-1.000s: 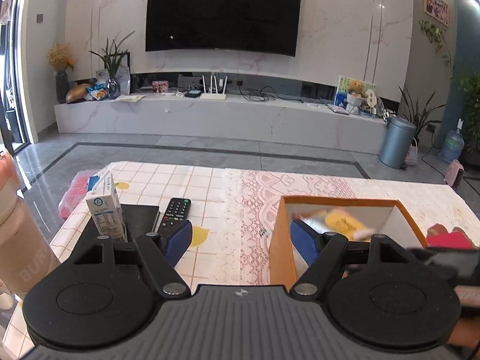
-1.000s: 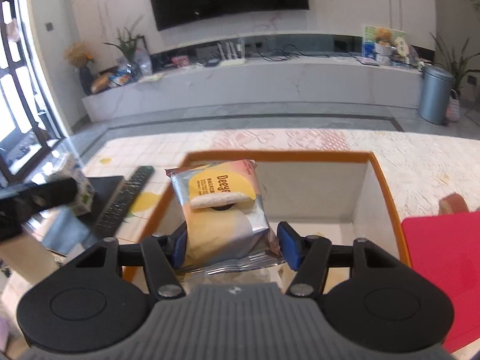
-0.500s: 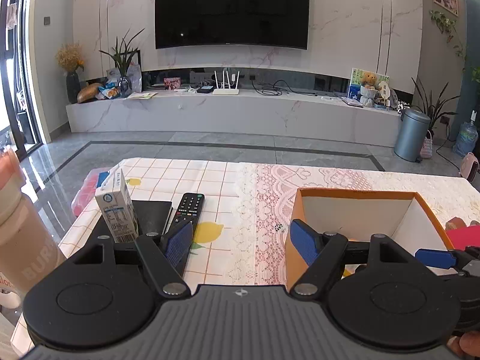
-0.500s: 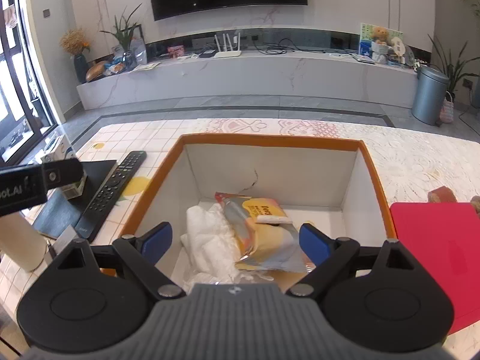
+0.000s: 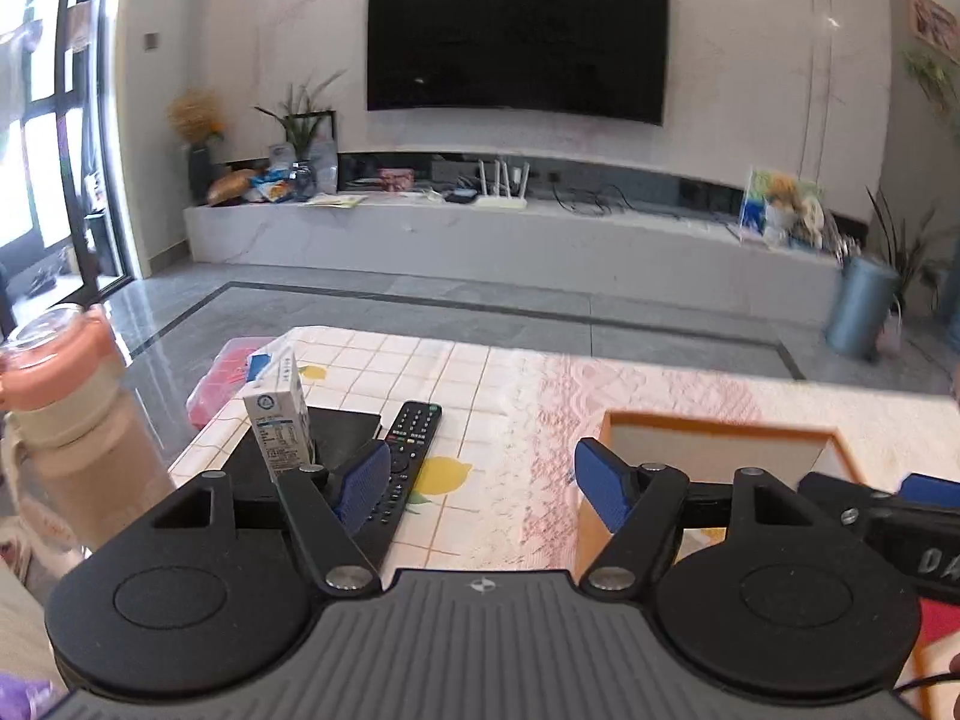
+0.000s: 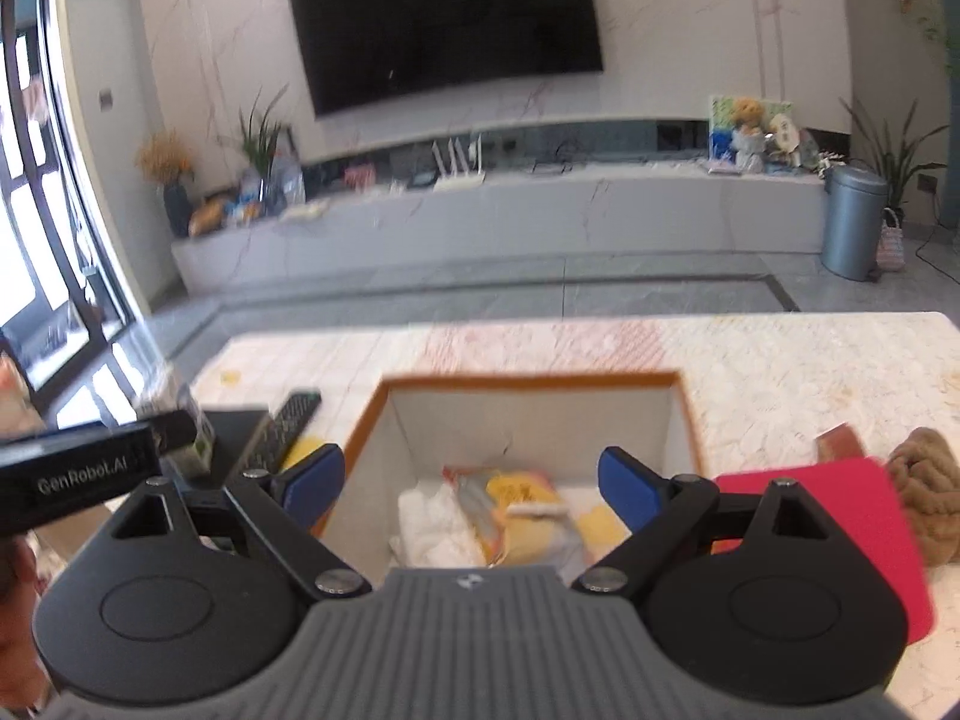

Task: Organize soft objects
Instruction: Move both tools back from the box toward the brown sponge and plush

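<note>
An orange-rimmed box [image 6: 534,381] stands on the table; it also shows in the left wrist view [image 5: 720,423]. Inside lie a yellow and silver snack packet [image 6: 516,510] and a white crumpled cloth [image 6: 429,519]. My right gripper [image 6: 471,480] is open and empty, held above the near side of the box. My left gripper [image 5: 474,483] is open and empty, over the tablecloth just left of the box. A brown knitted bundle [image 6: 927,495] lies at the right beside a red mat [image 6: 840,516].
A milk carton [image 5: 279,420], a black remote [image 5: 408,456] and a black pad [image 5: 336,429] sit left of the box. A pink-lidded bottle [image 5: 66,420] stands at the far left. The left gripper's body [image 6: 78,471] shows in the right wrist view.
My right gripper opened and let the snack packet fall into the box, then drew back and up. My left gripper shifted left and back a little.
</note>
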Action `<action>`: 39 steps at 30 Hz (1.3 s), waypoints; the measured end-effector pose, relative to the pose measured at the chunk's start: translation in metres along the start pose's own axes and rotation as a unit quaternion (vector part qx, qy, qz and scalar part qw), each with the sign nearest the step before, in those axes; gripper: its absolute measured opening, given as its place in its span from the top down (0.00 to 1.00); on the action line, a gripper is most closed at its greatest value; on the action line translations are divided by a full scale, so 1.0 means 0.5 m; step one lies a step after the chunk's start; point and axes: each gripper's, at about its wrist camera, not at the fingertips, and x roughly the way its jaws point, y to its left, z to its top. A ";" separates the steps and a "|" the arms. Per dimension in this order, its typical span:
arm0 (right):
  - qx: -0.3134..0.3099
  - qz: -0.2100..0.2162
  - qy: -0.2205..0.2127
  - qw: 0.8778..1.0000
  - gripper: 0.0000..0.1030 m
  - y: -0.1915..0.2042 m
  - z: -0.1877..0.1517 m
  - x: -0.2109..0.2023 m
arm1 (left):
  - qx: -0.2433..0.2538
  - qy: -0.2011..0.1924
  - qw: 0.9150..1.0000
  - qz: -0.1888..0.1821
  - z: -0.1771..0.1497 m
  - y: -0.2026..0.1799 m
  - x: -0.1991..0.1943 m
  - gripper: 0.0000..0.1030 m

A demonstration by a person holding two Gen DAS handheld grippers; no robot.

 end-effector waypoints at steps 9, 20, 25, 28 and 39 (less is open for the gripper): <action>0.030 -0.031 -0.080 0.996 0.13 -0.112 0.049 -0.171 | 0.008 -0.029 0.999 -0.025 0.037 -0.077 -0.110 0.20; 0.042 -0.080 -0.101 0.991 0.12 -0.292 0.067 -0.329 | 0.065 -0.047 0.993 -0.085 0.046 -0.268 -0.195 0.19; 0.029 -0.096 -0.109 0.989 0.12 -0.354 0.066 -0.383 | 0.076 -0.053 0.988 -0.121 0.037 -0.356 -0.210 0.19; 0.024 -0.106 -0.109 0.988 0.12 -0.391 0.061 -0.404 | 0.079 -0.048 0.986 -0.138 0.020 -0.395 -0.207 0.19; 0.064 -0.150 -0.087 0.983 0.11 -0.550 0.032 -0.386 | 0.140 -0.006 0.980 -0.139 -0.054 -0.504 -0.158 0.19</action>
